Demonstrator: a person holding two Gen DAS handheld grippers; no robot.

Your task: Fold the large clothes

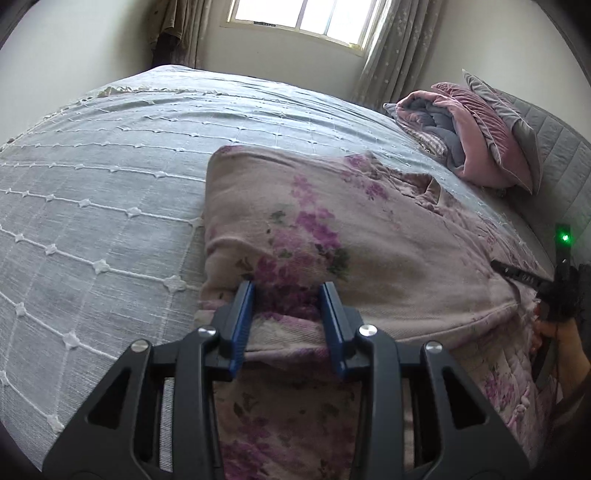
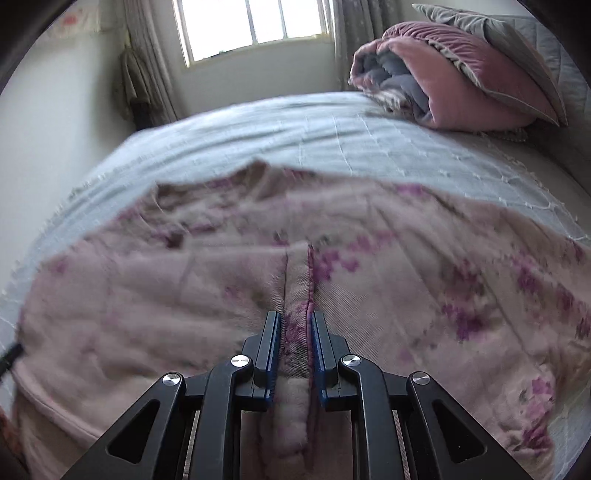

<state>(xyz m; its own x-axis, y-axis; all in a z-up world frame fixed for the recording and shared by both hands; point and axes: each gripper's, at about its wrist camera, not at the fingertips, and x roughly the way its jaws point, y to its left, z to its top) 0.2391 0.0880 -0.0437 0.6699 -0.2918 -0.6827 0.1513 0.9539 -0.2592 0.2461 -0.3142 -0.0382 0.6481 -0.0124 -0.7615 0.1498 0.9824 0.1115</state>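
Note:
A large pale pink garment with purple flower print [image 1: 332, 236] lies spread on the bed, folded over at its left side. It also fills the lower half of the right wrist view [image 2: 406, 266]. My left gripper [image 1: 288, 291] is open, its blue pads on either side of a thick folded edge of the garment. My right gripper [image 2: 294, 321] is shut on a bunched edge of the garment [image 2: 295, 332], which stands pinched between its pads. The right gripper also shows at the far right of the left wrist view [image 1: 554, 284].
The bed is covered by a grey-white bedspread [image 1: 110, 177] with raised stitching. A rolled pink and grey quilt [image 1: 476, 136] and a grey pillow [image 1: 517, 110] lie at the headboard. A window [image 1: 303, 18] and curtains [image 1: 399, 44] stand beyond the bed.

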